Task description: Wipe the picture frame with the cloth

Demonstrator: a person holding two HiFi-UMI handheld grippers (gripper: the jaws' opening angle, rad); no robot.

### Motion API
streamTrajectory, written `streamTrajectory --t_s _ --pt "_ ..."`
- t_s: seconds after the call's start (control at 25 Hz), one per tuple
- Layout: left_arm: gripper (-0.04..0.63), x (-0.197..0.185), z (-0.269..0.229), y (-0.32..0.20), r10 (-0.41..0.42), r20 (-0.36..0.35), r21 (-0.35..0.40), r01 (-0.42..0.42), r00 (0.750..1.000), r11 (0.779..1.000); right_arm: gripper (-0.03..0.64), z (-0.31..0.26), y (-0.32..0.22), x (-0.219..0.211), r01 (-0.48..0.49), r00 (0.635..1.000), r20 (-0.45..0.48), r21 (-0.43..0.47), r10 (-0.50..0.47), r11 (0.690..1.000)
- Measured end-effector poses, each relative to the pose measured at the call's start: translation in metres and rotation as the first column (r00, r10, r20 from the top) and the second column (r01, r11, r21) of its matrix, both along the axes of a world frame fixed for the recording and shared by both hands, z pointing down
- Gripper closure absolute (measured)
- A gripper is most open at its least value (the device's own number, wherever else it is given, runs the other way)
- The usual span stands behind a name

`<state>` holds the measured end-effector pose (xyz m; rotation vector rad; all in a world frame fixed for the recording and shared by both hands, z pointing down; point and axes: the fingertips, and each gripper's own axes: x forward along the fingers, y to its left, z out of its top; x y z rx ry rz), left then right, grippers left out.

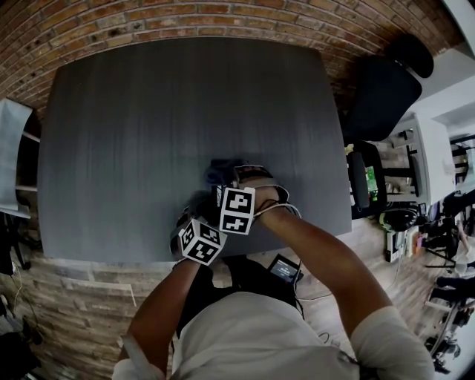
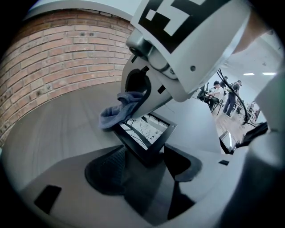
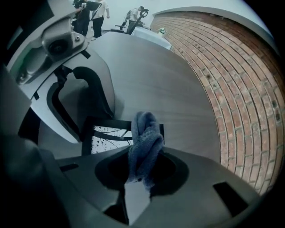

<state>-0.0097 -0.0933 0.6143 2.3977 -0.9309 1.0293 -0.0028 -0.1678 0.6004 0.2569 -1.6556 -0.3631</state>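
A black picture frame [image 2: 147, 131] with a white print lies on the dark grey table [image 1: 148, 111] near its front edge. Its near corner sits between the pads of my left gripper [image 2: 147, 164], which press on its two edges. In the right gripper view the frame [image 3: 109, 133] shows below the left gripper [image 3: 84, 111]. My right gripper [image 3: 142, 171] is shut on a bunched blue-grey cloth [image 3: 144, 142] that hangs down onto the frame's far edge. In the left gripper view the cloth [image 2: 118, 111] drapes over that corner. In the head view both grippers are close together and the cloth [image 1: 221, 172] peeks out beyond them.
A brick wall [image 1: 185, 18] runs behind the table. A black office chair [image 1: 382, 96] stands past the table's right edge, and a white shelf unit [image 1: 15, 148] past its left. People stand far off in the room [image 2: 225, 95].
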Motion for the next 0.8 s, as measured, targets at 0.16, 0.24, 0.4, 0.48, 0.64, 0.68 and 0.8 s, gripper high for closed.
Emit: streamTrajectory --t_s 0.16,0.24,0.4,0.48,0.64,0.68,0.8 --pt "0.314 0.0 0.0 0.001 -0.007 0.0 0.001 0.007 1.0 1.0 0.517 -0.001 0.01 0.0 -0.015 1.0 0.009 -0.027 0.015 1.0" --pt "0.313 0.0 0.0 0.0 -0.013 0.0 0.002 0.013 1.0 1.0 0.517 -0.001 0.016 0.0 -0.015 1.0 0.011 -0.036 0.016 0.999" --pt "0.313 0.0 0.0 0.0 -0.021 -0.003 0.005 0.022 1.0 1.0 0.517 -0.002 0.03 0.0 -0.014 1.0 0.017 -0.058 0.015 0.998" --pt "0.313 0.0 0.0 0.0 -0.024 -0.004 0.006 0.024 1.0 1.0 0.517 -0.002 0.038 0.0 -0.018 0.999 0.026 -0.073 0.02 0.997" --pt "0.313 0.0 0.001 0.0 -0.03 -0.008 0.009 0.03 1.0 1.0 0.517 -0.002 0.05 -0.001 -0.068 0.995 0.067 -0.129 0.077 0.989" --pt "0.313 -0.001 0.0 0.0 -0.03 -0.007 0.01 0.031 1.0 0.999 0.517 -0.002 0.052 -0.002 -0.08 0.993 0.076 -0.145 0.092 0.986" --pt "0.313 -0.001 0.0 -0.001 -0.032 -0.006 0.012 0.033 0.999 0.999 0.517 -0.004 0.06 -0.003 -0.107 0.986 0.104 -0.197 0.129 0.975"
